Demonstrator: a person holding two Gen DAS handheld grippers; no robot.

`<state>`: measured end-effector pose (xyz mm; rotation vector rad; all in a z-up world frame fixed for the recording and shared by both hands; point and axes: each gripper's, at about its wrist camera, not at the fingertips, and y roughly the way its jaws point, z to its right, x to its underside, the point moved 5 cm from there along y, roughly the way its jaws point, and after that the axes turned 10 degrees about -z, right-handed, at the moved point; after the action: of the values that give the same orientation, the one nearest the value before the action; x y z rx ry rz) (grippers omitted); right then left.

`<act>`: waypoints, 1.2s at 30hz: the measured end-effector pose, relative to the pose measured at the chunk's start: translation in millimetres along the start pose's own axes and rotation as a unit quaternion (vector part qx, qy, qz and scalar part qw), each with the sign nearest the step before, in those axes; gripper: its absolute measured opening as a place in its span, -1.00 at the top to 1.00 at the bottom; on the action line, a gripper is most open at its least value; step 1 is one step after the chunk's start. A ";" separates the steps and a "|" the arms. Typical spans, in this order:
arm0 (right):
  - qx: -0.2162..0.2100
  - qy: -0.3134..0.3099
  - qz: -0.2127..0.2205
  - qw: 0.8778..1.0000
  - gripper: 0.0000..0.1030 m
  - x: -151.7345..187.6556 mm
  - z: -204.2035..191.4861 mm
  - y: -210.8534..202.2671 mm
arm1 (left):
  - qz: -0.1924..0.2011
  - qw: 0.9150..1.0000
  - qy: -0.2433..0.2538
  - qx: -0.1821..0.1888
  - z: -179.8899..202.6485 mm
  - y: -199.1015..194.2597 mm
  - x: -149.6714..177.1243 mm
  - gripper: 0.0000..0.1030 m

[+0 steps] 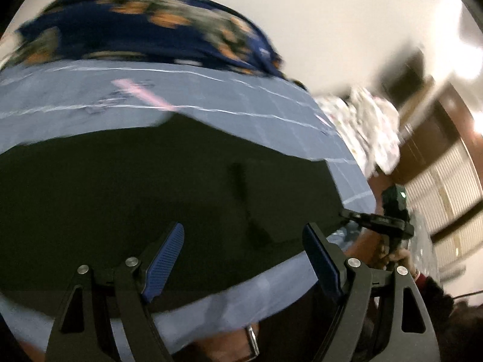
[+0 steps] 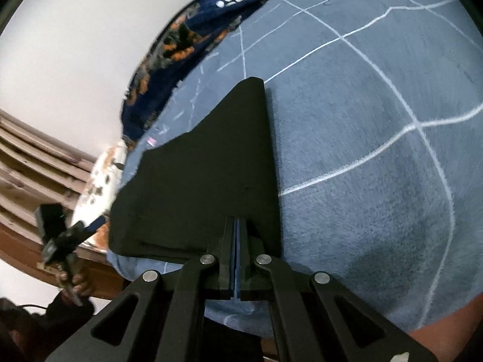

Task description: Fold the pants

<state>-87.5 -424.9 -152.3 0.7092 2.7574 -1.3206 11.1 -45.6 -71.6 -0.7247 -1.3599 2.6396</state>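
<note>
The black pants (image 1: pixel 151 187) lie folded on a blue blanket with white lines (image 1: pixel 75 99). My left gripper (image 1: pixel 241 241) is open just above their near edge, with its blue pads (image 1: pixel 164 264) empty. In the right wrist view the pants (image 2: pixel 205 181) form a flat dark shape with a pointed far corner. My right gripper (image 2: pixel 236 220) is shut on the near edge of the pants. The right gripper also shows in the left wrist view (image 1: pixel 374 220) at the pants' right edge. The left gripper shows in the right wrist view (image 2: pixel 90 226) at the left.
A dark blue cloth with orange print (image 1: pixel 135 24) is bunched at the blanket's far edge, also in the right wrist view (image 2: pixel 187 45). A white flowered cloth (image 1: pixel 368 126) lies to the right. Wooden furniture (image 2: pixel 36 163) and a white wall stand beyond.
</note>
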 end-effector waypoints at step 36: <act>-0.061 -0.079 -0.032 0.994 0.04 10.6 -135.5 51.9 | 0.067 0.970 -0.213 0.100 -188.3 -67.3 50.8 -0.53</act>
<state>-50.9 -292.2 -105.2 0.4899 2.7256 -1.1518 41.0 150.0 -130.2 -0.2386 -1.1237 3.1111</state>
